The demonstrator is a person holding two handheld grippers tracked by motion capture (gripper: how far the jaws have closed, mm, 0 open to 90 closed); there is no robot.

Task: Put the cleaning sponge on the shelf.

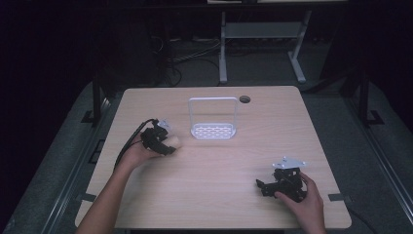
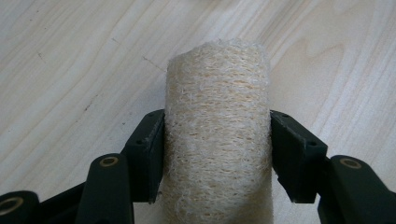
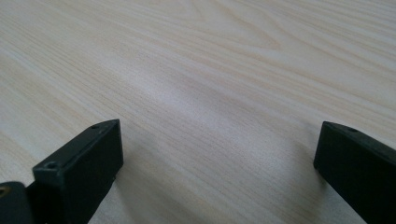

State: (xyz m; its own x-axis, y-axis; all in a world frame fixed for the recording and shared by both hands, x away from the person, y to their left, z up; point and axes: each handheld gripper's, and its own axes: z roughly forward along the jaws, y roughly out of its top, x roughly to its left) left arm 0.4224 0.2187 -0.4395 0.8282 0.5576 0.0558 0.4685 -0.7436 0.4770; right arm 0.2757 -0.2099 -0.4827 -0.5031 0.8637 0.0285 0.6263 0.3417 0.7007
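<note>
Now the loofah roll (image 2: 217, 135) lies on the tabletop (image 1: 219, 165) at its left side, just left of the white wire rack (image 1: 213, 119), pinched between the left gripper (image 2: 217, 154) pads. Right gripper (image 3: 219, 163) rests low near the front right edge, jaws spread wide, nothing between them.

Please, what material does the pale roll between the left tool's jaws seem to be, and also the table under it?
The pale roll looks like coarse natural fibre, maybe loofah: cream, matte, with fuzzy woven strands standing out. The table looks like light wood or a wood-look laminate: smooth, faint sheen, with long grain lines; which one is unclear.
</note>
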